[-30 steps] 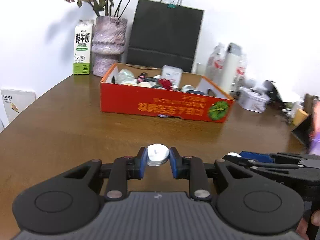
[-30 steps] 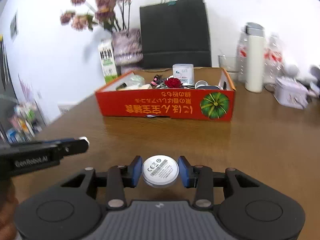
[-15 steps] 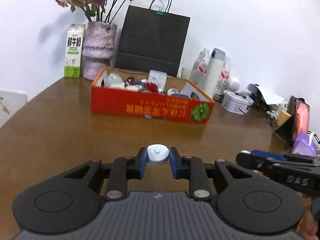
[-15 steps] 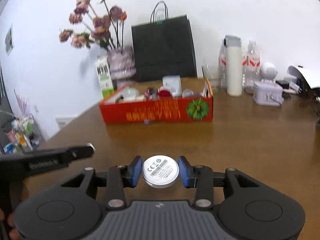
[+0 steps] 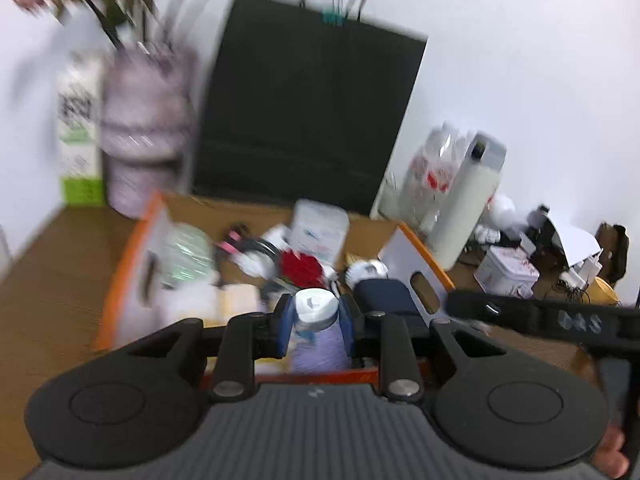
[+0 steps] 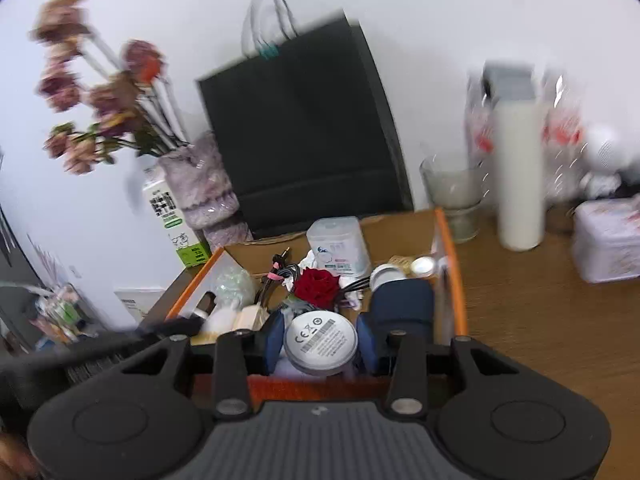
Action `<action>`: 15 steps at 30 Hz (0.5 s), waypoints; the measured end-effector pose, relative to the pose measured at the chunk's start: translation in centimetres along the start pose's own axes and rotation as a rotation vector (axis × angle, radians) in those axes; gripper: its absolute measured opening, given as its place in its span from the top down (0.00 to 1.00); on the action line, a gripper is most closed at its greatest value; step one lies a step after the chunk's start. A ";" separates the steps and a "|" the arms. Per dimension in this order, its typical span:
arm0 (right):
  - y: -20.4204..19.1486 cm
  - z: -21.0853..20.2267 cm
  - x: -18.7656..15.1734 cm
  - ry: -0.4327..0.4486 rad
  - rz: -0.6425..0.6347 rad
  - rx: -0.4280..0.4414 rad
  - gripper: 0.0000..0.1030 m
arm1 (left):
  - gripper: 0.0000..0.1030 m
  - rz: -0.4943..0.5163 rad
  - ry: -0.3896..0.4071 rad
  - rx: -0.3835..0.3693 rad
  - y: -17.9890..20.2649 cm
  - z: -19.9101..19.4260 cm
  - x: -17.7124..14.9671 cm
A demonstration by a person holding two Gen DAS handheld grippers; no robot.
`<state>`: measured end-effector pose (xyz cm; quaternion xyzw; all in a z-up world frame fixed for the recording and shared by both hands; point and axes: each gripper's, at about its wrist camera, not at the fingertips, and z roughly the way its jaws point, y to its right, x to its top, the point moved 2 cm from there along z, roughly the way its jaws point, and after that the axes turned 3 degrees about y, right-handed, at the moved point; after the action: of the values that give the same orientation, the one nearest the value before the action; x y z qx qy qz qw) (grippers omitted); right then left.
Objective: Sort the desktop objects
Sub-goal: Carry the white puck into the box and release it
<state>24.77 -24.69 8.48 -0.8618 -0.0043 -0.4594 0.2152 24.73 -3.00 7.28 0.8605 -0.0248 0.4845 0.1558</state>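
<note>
My left gripper (image 5: 314,314) is shut on a small white round object (image 5: 315,306) and holds it over the near edge of the orange cardboard box (image 5: 430,262). My right gripper (image 6: 320,344) is shut on a white round disc (image 6: 320,342) with a CE label, also above the box's near edge (image 6: 450,272). The box holds several items: a red rose (image 6: 316,286), a white tub (image 6: 340,246), a dark blue case (image 6: 402,308), cables and small bottles. The right gripper's arm shows at the right of the left wrist view (image 5: 540,316).
Behind the box stand a black paper bag (image 6: 304,128), a vase of dried flowers (image 6: 200,184) and a milk carton (image 6: 170,216). To the right are a white bottle (image 6: 518,168), a glass (image 6: 452,196) and a tin (image 6: 608,246) on the brown table (image 6: 540,320).
Both grippers have moved forward from above the bare table to over the box's near edge, each still gripping its round object. Views are motion-blurred now.
</note>
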 end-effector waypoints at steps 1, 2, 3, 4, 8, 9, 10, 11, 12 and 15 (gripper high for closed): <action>0.4 1.5 0.7 -0.005 0.032 -0.003 0.63 | 0.76 0.011 -0.016 -0.008 0.3 1.4 0.0; 0.8 2.8 1.0 -0.012 0.053 -0.007 0.63 | 0.75 0.022 -0.029 0.002 0.4 2.8 0.1; 1.2 4.3 1.3 -0.025 0.074 -0.014 0.63 | 0.74 0.032 -0.039 0.009 0.5 3.9 -0.1; 1.5 5.8 1.5 -0.040 0.090 -0.030 0.62 | 0.74 0.032 -0.048 0.025 0.5 4.9 -0.1; 2.5 9.5 1.3 -0.106 0.151 -0.042 0.55 | 0.68 0.009 -0.057 0.040 -0.5 6.5 -0.4; 2.6 9.8 1.1 -0.113 0.167 -0.039 0.54 | 0.63 0.000 -0.053 0.031 -0.8 6.4 -0.3; 2.7 9.7 1.1 -0.098 0.170 -0.040 0.54 | 0.61 -0.009 -0.050 0.016 -0.9 6.2 -0.2; 2.7 9.4 1.1 -0.082 0.161 -0.047 0.53 | 0.58 -0.018 -0.040 0.005 -1.1 5.9 0.0; 2.7 8.8 1.1 -0.066 0.144 -0.058 0.49 | 0.58 -0.019 -0.032 0.005 -1.1 5.5 0.3; 2.1 7.1 1.2 -0.037 0.089 -0.079 0.42 | 0.47 0.009 0.007 0.040 -0.9 3.9 0.9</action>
<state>31.50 -24.18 5.25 -0.8772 0.0483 -0.4333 0.2013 28.62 -3.22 5.95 0.8616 -0.0187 0.4885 0.1366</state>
